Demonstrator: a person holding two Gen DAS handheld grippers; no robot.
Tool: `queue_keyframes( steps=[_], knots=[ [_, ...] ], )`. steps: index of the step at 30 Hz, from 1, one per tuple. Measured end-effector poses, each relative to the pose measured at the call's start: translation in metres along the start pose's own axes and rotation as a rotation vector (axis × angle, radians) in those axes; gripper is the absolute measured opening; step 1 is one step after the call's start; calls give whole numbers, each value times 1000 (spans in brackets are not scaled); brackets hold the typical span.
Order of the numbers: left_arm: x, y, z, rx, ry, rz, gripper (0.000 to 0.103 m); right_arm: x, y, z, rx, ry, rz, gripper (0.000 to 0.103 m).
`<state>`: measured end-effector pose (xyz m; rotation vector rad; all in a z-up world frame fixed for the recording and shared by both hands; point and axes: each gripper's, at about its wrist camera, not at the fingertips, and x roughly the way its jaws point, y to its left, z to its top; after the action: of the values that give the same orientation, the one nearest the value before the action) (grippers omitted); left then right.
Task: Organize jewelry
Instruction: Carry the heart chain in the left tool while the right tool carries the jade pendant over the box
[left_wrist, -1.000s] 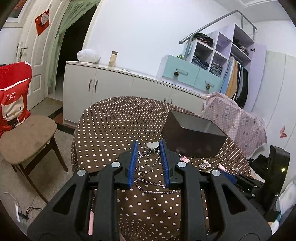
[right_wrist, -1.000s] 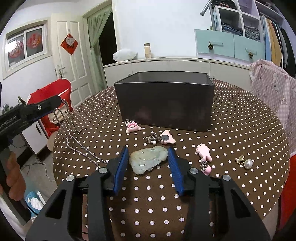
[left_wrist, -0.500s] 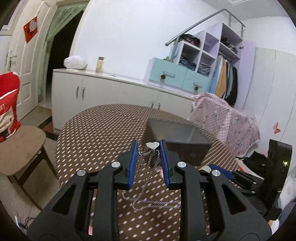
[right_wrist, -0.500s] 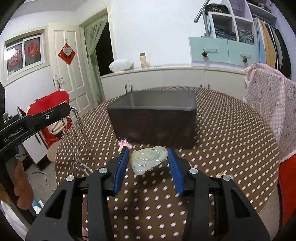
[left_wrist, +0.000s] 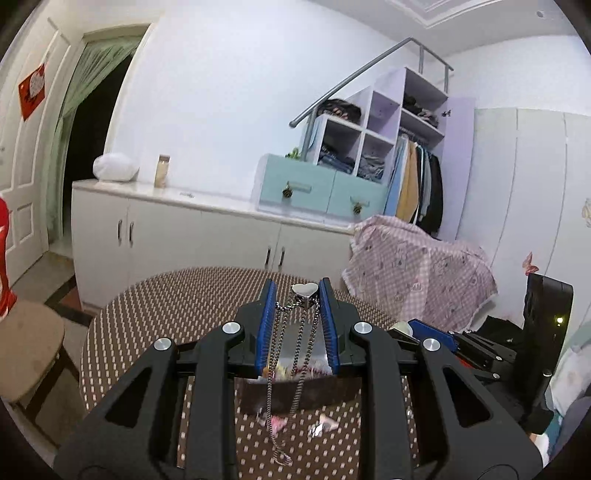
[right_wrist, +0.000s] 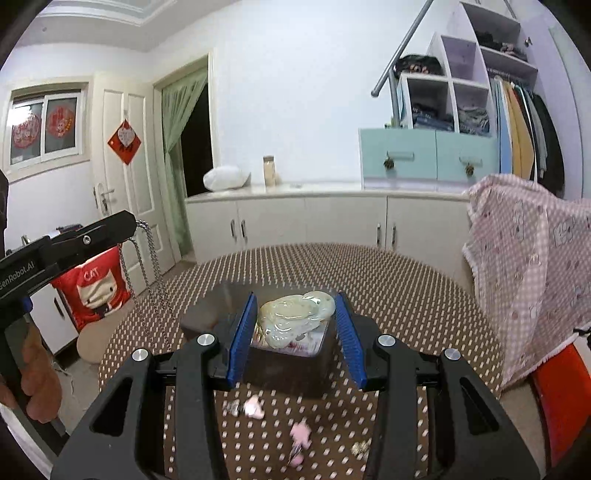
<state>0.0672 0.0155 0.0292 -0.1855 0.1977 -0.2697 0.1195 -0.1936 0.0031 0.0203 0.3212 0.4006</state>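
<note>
Your surface wore a brown cloth with white polka dots. The box on it was dark brown. Your left gripper was black with blue pads, and it held a silver chain with a silver heart. Your right gripper, black and blue too, held a pale green pendant. Pink trinkets lay on the dots. A pink checked cloth hung at your right.

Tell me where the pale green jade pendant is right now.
In the right wrist view the jade pendant is clamped in the right gripper, held in the air over the open dark box on the dotted table.
</note>
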Motion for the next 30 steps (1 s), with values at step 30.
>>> queue_keyframes(
  steps=[30],
  knots=[
    [35,-25,66,88,-105,-12,24,21,-9,58,-40,-111,21,41]
  ],
)
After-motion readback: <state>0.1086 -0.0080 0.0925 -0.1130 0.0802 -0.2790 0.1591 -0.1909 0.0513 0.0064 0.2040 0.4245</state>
